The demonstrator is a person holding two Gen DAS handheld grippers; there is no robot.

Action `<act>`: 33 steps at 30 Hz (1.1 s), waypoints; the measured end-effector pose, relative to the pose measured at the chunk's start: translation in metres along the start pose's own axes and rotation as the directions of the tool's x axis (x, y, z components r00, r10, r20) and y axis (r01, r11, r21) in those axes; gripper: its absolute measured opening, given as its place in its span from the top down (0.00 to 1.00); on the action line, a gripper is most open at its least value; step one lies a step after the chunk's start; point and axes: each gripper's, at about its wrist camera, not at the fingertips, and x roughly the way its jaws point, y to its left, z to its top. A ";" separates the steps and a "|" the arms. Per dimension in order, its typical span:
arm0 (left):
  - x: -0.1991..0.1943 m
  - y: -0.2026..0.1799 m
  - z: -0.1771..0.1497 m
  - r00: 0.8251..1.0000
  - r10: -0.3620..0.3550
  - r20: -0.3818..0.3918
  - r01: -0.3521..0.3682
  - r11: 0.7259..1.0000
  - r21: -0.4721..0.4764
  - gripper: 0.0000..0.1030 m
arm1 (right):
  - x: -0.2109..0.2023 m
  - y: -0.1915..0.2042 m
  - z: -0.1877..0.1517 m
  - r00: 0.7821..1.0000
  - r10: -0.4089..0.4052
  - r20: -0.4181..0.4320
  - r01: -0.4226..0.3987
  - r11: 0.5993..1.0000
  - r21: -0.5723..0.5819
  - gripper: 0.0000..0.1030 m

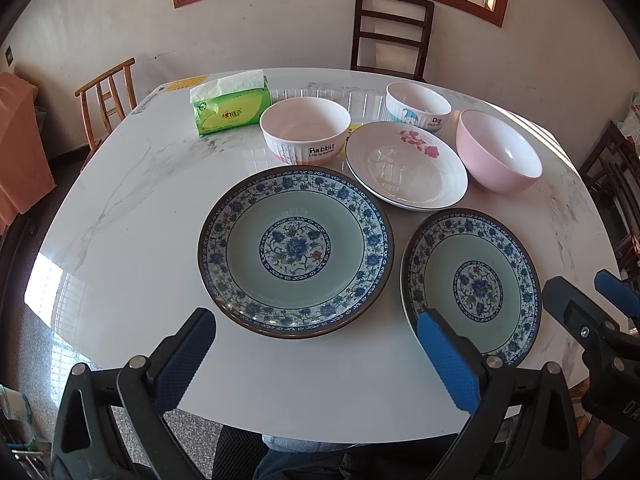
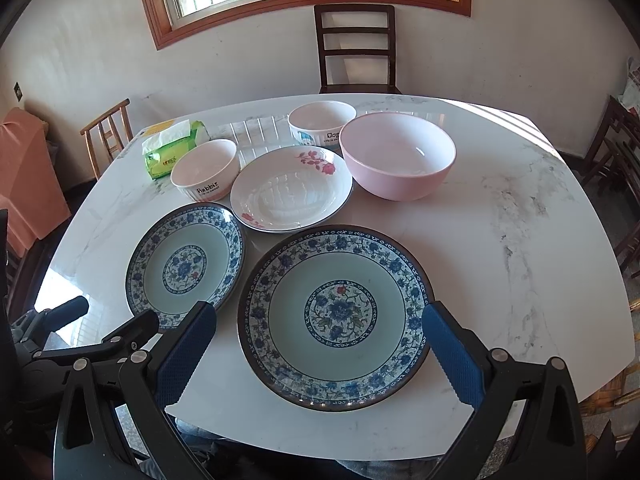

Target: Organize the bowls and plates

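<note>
Two blue-patterned green plates lie side by side on the white marble table: the left plate (image 1: 296,250) (image 2: 185,266) and the right plate (image 1: 472,284) (image 2: 336,316). Behind them lie a white rose plate (image 1: 406,166) (image 2: 292,188), a "Rabbit" bowl (image 1: 305,130) (image 2: 205,168), a "Dog" bowl (image 1: 418,106) (image 2: 322,122) and a pink bowl (image 1: 498,150) (image 2: 397,154). My left gripper (image 1: 316,340) is open and empty above the near table edge, in front of the left plate. My right gripper (image 2: 320,340) is open and empty over the right plate; it also shows in the left wrist view (image 1: 588,300).
A green tissue pack (image 1: 230,108) (image 2: 172,148) lies at the table's back left. A dark chair (image 1: 390,34) (image 2: 356,48) stands behind the table, a light wooden chair (image 1: 106,100) at the left, more chairs at the right. The table (image 2: 520,240) has bare marble to the right.
</note>
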 end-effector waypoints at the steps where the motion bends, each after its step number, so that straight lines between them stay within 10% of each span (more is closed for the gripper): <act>1: 0.000 0.000 0.000 1.000 0.000 0.001 0.000 1.000 0.000 0.00 | 0.000 0.000 0.000 1.000 0.000 0.000 0.000 1.000 0.001 0.01; 33: -0.005 0.018 0.003 0.997 -0.076 0.021 0.077 0.995 -0.058 0.00 | -0.002 0.009 -0.001 0.998 0.067 0.004 -0.067 0.997 -0.029 0.01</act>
